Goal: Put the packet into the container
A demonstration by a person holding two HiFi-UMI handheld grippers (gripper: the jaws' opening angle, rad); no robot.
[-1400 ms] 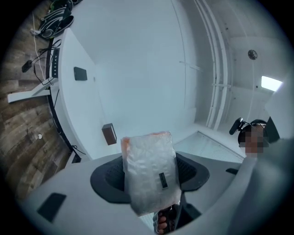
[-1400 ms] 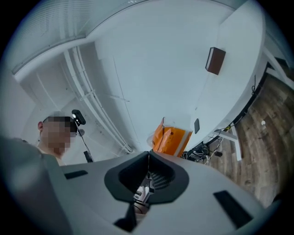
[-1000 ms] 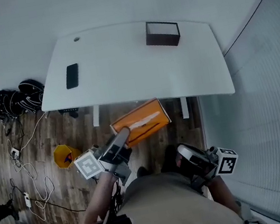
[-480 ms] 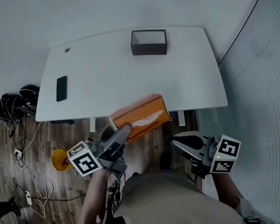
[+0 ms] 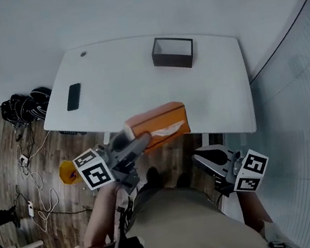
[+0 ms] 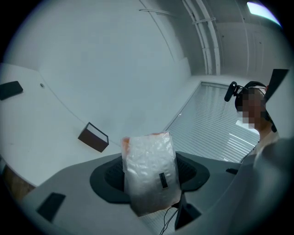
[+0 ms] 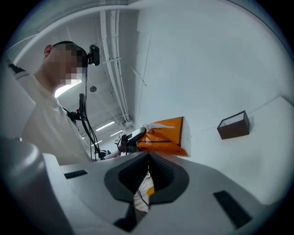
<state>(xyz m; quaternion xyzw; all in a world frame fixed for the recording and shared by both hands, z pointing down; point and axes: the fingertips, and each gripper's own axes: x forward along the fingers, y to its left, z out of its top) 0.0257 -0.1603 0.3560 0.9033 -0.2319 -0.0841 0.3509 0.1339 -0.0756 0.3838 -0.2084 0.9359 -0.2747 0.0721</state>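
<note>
An orange packet point(image 5: 159, 125) with a clear plastic face hangs over the near edge of the white table point(image 5: 130, 83), and my left gripper point(image 5: 136, 144) is shut on its end. In the left gripper view the packet point(image 6: 150, 176) stands between the two jaws and fills the gap. The container point(image 5: 173, 52), a dark open-topped box, stands at the table's far side, well beyond the packet; it also shows as the container point(image 6: 93, 137) and the container point(image 7: 234, 125). My right gripper point(image 5: 202, 158) hangs low at the right, shut with nothing in it.
A black phone point(image 5: 73, 97) lies on the table's left part. Below the table's left side are a wooden floor with cables, a yellow object point(image 5: 68, 172) and dark bags point(image 5: 27, 105). A ribbed wall point(image 5: 303, 124) runs along the right.
The left gripper has carried the packet forward, from below the table's front edge to over that edge. The right gripper has stayed low at the right.
</note>
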